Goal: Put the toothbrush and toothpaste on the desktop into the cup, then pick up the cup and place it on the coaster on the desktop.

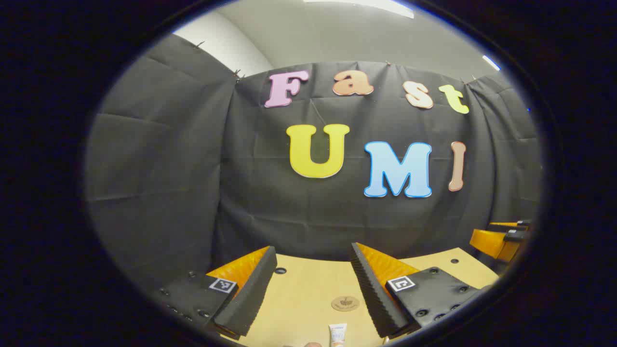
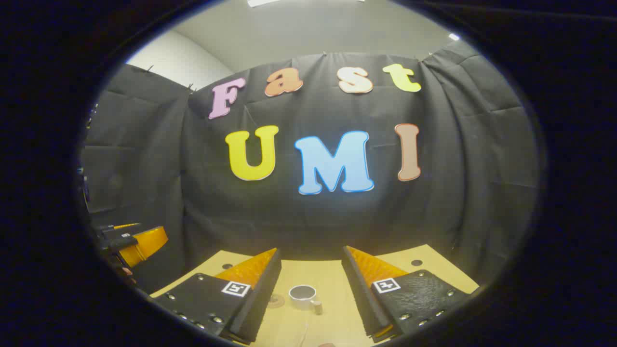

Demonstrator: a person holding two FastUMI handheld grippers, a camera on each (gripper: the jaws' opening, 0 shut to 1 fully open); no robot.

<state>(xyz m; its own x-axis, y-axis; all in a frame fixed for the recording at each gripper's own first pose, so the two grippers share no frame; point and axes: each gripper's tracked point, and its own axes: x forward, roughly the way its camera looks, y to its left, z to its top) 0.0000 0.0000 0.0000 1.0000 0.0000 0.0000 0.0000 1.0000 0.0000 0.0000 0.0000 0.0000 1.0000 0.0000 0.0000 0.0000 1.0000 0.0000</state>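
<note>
Wooden desktop (image 1: 308,284) lies under both level, forward-facing grippers, left (image 1: 313,255) and right (image 2: 311,255), fingers apart, gripping nothing; toothpaste (image 1: 338,333) points lengthwise away.

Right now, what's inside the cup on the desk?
In the right gripper view the cup stands upright; its visible upper interior looks empty, nothing sticking out. Its bottom is hidden by the rim.

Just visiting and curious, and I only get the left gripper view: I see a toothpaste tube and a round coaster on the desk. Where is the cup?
Observer: The right gripper view shows a white cup upright on the desk, ahead between the fingers of the open right gripper.
Operator: Anything in it?
Observer: Nothing sticks out above its rim.
Operator: Is it on the coaster?
Observer: No, the coaster lies on the desk just beside it.
</note>
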